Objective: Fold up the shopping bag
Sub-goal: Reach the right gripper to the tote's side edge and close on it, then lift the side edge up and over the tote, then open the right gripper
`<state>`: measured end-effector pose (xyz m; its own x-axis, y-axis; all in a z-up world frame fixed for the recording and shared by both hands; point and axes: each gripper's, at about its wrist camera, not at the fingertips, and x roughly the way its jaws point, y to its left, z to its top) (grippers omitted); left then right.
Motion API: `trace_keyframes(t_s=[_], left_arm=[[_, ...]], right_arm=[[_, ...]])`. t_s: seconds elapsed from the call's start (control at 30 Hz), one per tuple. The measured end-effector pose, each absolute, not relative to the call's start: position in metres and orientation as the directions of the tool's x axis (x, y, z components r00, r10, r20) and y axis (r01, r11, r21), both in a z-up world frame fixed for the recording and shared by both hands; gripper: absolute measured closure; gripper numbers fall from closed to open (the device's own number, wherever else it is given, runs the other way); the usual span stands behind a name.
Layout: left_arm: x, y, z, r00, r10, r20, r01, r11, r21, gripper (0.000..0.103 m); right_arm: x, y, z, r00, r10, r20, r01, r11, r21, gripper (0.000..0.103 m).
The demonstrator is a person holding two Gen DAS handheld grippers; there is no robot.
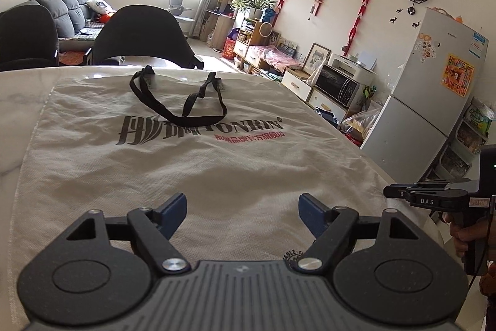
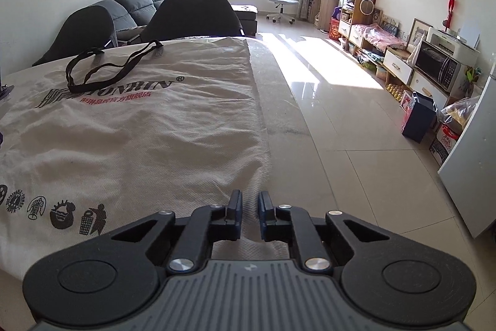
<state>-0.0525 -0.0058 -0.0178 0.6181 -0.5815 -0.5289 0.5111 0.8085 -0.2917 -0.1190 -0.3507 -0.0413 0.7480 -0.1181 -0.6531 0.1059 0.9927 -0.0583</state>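
Observation:
A white fabric shopping bag [image 1: 186, 163] with dark lettering lies flat on the table, its black handles [image 1: 179, 101] folded onto it at the far end. My left gripper [image 1: 242, 208] is open and empty, just above the bag's near edge. My right gripper [image 2: 250, 203] sits at the bag's near right corner [image 2: 260, 176], jaws almost closed with a narrow gap; whether fabric is pinched between them I cannot tell. The right gripper also shows side-on in the left wrist view [image 1: 390, 191]. The bag fills the left of the right wrist view [image 2: 130, 129].
The marble table [image 1: 18, 114] ends just right of the bag [image 2: 279, 101]. Two dark chairs [image 1: 136, 33] stand at the far side. Tiled floor [image 2: 341, 114], cabinets, a microwave [image 2: 437, 67] and a fridge [image 1: 427, 95] lie to the right.

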Motion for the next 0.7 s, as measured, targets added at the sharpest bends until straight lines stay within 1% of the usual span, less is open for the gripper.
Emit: trace_keyframes(t_s=[0.1, 0.17, 0.33, 0.4, 0.53, 0.7], left_arm=[[-0.054, -0.006, -0.027, 0.601, -0.589, -0.540, 0.517, 0.802, -0.299, 0.023], [-0.053, -0.007, -0.030, 0.592, -0.591, -0.548, 0.521, 0.800, -0.300, 0.023], [-0.051, -0.010, -0.038, 0.580, -0.591, -0.561, 0.529, 0.797, -0.292, 0.023], [-0.051, -0.011, -0.039, 0.580, -0.591, -0.561, 0.535, 0.796, -0.285, 0.021], [-0.051, -0.013, -0.043, 0.580, -0.591, -0.561, 0.547, 0.793, -0.269, 0.018], [-0.053, -0.015, -0.046, 0.580, -0.592, -0.560, 0.558, 0.789, -0.256, 0.017]], right_arm=[[-0.119, -0.356, -0.037, 0.761, -0.099, -0.641, 0.118, 0.993, -0.014, 0.100], [-0.120, -0.362, -0.032, 0.776, -0.071, -0.627, 0.124, 0.991, 0.041, 0.100], [-0.130, -0.371, -0.018, 0.821, 0.049, -0.569, 0.093, 0.971, 0.218, 0.101], [-0.131, -0.372, -0.012, 0.835, 0.099, -0.541, 0.068, 0.957, 0.281, 0.101], [-0.134, -0.364, 0.001, 0.852, 0.197, -0.486, -0.009, 0.932, 0.362, 0.101], [-0.127, -0.351, 0.011, 0.854, 0.264, -0.449, -0.076, 0.916, 0.394, 0.101]])
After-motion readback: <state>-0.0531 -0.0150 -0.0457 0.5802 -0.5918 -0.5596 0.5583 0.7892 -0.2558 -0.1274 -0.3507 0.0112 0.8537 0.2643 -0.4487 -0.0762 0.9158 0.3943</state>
